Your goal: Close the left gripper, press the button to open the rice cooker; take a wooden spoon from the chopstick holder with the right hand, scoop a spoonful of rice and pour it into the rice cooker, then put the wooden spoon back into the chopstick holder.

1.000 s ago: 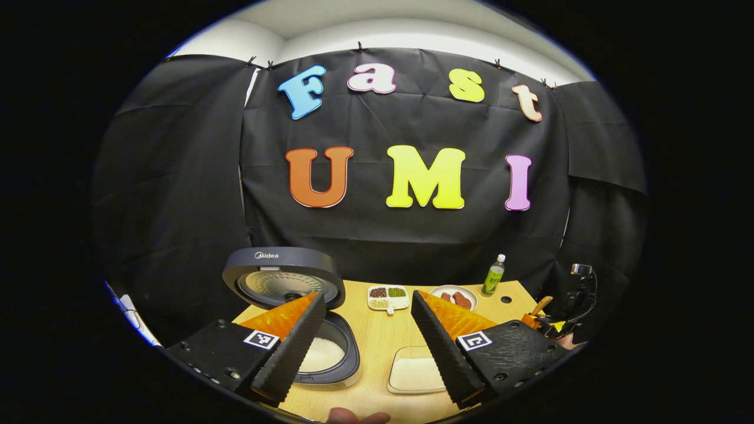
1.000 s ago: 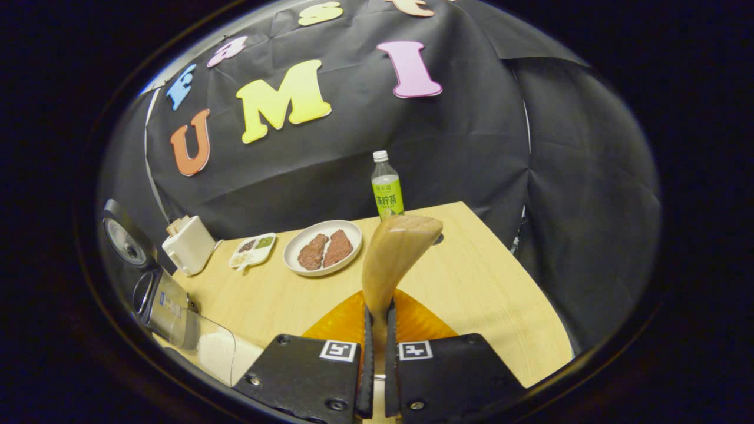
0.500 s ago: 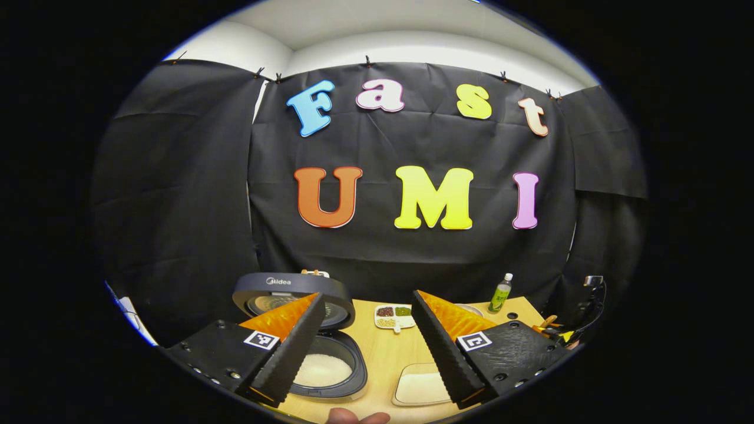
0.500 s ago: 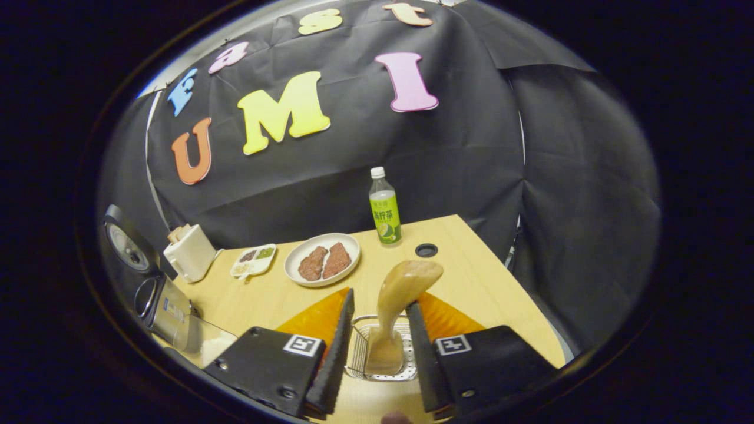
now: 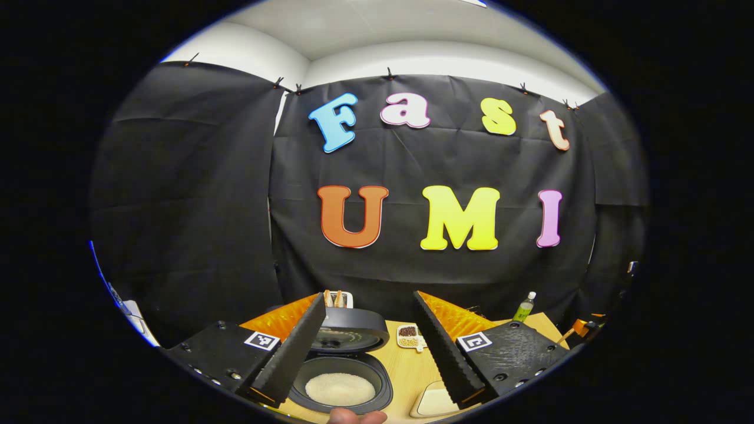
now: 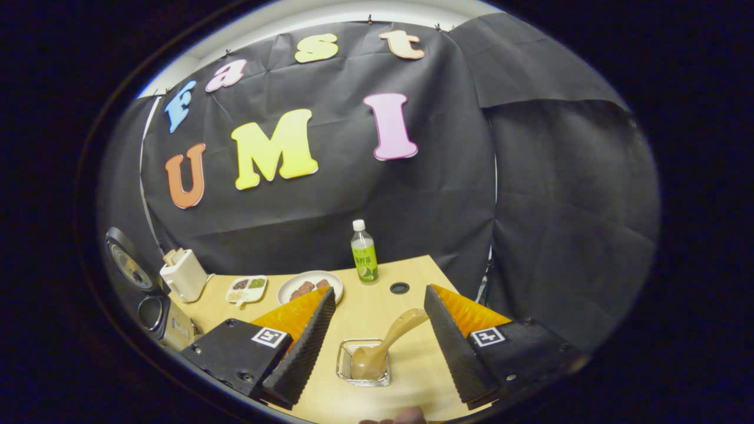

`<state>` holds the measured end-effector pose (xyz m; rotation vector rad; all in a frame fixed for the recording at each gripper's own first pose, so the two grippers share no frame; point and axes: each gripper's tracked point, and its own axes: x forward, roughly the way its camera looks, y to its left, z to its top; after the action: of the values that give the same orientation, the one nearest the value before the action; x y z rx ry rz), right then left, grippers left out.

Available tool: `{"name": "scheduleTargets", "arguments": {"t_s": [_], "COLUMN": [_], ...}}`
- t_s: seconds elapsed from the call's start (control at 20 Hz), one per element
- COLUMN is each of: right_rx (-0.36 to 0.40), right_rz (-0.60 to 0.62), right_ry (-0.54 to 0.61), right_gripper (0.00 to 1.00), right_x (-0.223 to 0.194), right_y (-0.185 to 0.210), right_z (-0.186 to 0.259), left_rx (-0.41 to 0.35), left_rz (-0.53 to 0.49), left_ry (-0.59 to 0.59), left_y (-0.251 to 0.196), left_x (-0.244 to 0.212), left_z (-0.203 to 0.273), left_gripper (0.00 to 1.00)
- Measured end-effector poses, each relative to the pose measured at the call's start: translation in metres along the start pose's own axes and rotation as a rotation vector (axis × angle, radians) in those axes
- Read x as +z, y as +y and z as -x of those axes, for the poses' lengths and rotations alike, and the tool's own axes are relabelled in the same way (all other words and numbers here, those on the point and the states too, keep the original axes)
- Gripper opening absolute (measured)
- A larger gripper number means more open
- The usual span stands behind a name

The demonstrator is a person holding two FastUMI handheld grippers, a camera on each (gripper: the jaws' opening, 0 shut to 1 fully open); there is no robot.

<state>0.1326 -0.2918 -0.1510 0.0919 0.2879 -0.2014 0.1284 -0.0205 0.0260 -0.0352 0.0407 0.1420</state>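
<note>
Between the spread fingers of the right gripper [image 6: 377, 344], the wooden spoon [image 6: 383, 347] leans in the chopstick holder [image 6: 363, 363]; a plate [image 6: 310, 285], sectioned dish [image 6: 247, 287] and bottle [image 6: 364, 253] stand beyond on the table [image 6: 412, 353]. A second ago this gripper pinched the spoon; it has since let go and pulled back. The left gripper [image 5: 368, 344], spread too, has tilted up, the open rice cooker [image 5: 344, 377] below between its fingers.

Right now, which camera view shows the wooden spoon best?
The right gripper view: the wooden spoon stands in the wire chopstick holder, its handle leaning up to the right between the open fingers of the right gripper. The left gripper view shows at most a thin wooden tip at its far right edge.
</note>
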Motion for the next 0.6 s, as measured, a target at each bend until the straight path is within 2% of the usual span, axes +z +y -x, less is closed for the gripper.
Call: {"name": "scheduleTargets", "arguments": {"t_s": [0.2,0.6], "right_rx": [0.034,0.060], "right_rz": [0.023,0.037], "right_ry": [-0.028,-0.075], "right_gripper": [1.00,0.99], "right_x": [0.014,0.023], "right_y": [0.018,0.048], "right_z": [0.029,0.080], "left_rx": [0.064,0.079], "left_rz": [0.021,0.028], "left_ry": [0.036,0.263], "left_y": [0.027,0.056], "left_x": [-0.002,-0.048], "left_z": [-0.032,-0.084], "left_gripper": [0.94,0.95]}}
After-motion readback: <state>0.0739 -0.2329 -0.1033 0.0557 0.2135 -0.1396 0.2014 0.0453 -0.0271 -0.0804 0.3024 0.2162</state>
